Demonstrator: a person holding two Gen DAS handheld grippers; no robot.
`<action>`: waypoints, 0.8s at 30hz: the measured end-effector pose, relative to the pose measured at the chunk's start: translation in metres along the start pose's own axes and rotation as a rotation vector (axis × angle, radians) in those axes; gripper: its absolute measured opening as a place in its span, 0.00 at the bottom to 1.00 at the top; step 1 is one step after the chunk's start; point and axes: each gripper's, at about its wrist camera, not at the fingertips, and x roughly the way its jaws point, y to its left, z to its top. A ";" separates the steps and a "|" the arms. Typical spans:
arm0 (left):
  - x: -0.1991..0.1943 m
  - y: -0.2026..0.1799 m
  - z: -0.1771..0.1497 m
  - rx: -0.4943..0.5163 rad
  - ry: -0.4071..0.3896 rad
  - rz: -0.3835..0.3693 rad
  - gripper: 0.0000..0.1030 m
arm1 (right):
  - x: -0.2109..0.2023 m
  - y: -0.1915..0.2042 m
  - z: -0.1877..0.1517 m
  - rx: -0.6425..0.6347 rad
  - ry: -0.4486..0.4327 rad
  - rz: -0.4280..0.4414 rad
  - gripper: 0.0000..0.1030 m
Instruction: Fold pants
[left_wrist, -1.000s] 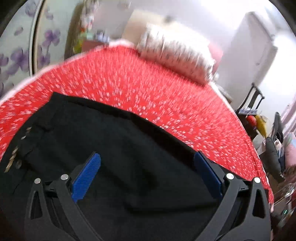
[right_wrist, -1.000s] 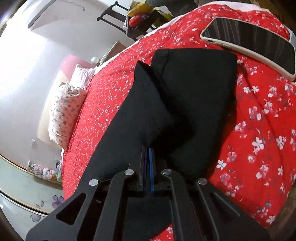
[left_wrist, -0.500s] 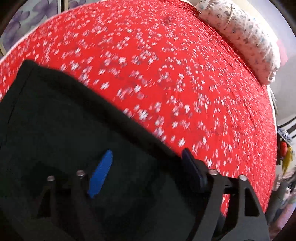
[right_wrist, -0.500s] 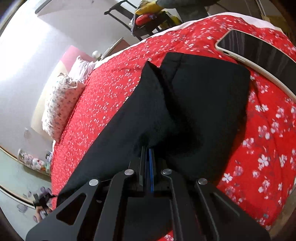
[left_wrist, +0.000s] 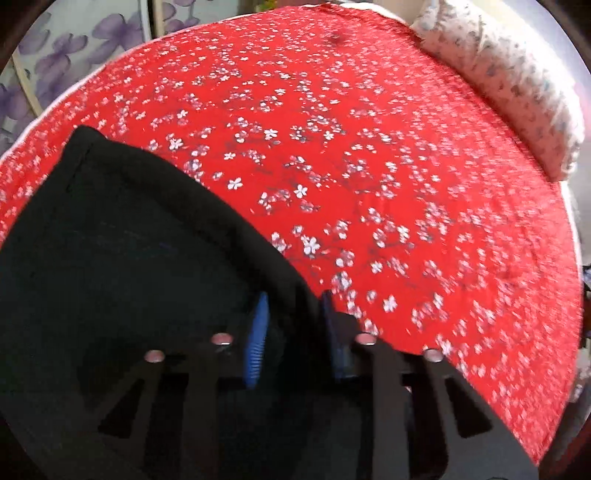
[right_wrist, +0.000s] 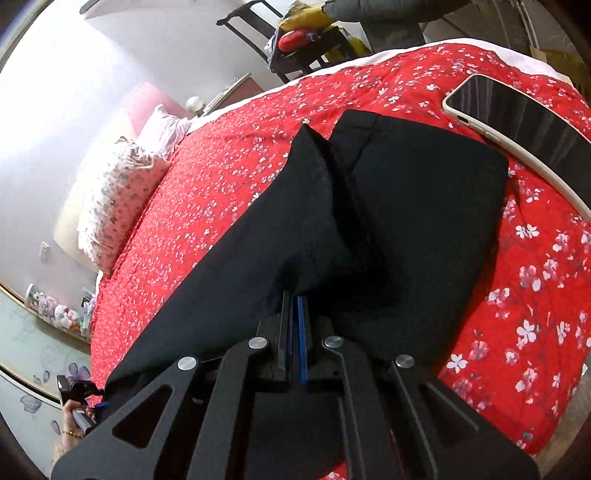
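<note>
Left gripper: my left gripper (left_wrist: 291, 325) is pointing steeply down at the bed, and its jaws are closing with the edge of the black pants (left_wrist: 122, 240) between the blue pads (left_wrist: 256, 345); whether the pads are already pressing the cloth I cannot tell.
Right gripper: my right gripper (right_wrist: 293, 314) is clenched tight on a fold of the black pants (right_wrist: 413, 206), the blue pads meeting with cloth bunching up just ahead of them.
Pants: they are lying on the red floral bedspread (left_wrist: 369, 166), one leg rising in a ridge from my right gripper, the rest lying flat toward the phone.
Pants hem: in the left wrist view a stitched corner is lying flat on the bedspread, far from the pillow.
Phone: a white-edged phone (right_wrist: 517, 129) is lying screen up on the bedspread (right_wrist: 535, 295), just beside the far edge of the pants.
Pillow: a pale flowered pillow (left_wrist: 517, 85) is resting at the head of the bedspread, well apart from the pants.
Chair: a dark chair (right_wrist: 295, 48) piled with things is standing beyond the bedspread.
</note>
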 end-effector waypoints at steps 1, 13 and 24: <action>-0.004 0.002 -0.004 0.005 -0.007 -0.005 0.16 | 0.000 -0.001 0.000 0.004 0.001 0.004 0.02; -0.121 0.080 -0.060 -0.038 -0.225 -0.248 0.12 | -0.024 -0.013 0.010 0.028 -0.070 0.105 0.02; -0.216 0.202 -0.223 -0.006 -0.445 -0.403 0.13 | -0.054 -0.046 0.019 0.129 -0.170 0.107 0.02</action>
